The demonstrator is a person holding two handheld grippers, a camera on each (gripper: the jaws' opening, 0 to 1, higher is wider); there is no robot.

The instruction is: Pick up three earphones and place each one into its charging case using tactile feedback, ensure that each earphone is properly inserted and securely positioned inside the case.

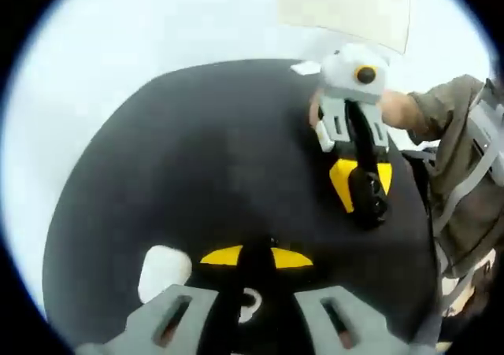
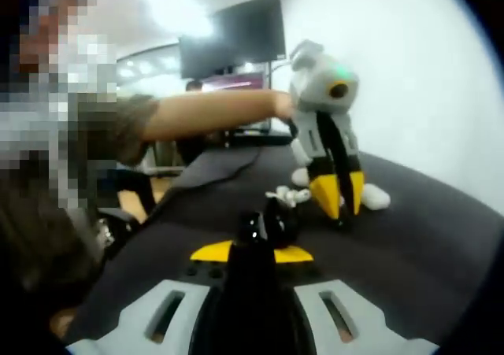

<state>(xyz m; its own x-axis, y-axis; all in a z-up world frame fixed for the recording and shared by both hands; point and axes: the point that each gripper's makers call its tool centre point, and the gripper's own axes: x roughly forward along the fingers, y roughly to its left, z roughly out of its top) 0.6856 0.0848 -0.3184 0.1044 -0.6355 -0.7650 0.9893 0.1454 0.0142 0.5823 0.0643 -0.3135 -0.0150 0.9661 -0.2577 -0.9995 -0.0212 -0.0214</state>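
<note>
The right gripper [image 2: 250, 249] pinches a black charging case [image 2: 272, 220] – probably to steady it – while the left gripper [image 1: 253, 254], jaws pressed together, hovers near a white earphone [image 1: 250, 300].

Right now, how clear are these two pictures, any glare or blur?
Left gripper view: the pale surround is overexposed, the round black table mat bulges with fisheye distortion, and the small white earphone is soft. Right gripper view: bright ceiling glare washes out the top, and the background is blurred.
</note>
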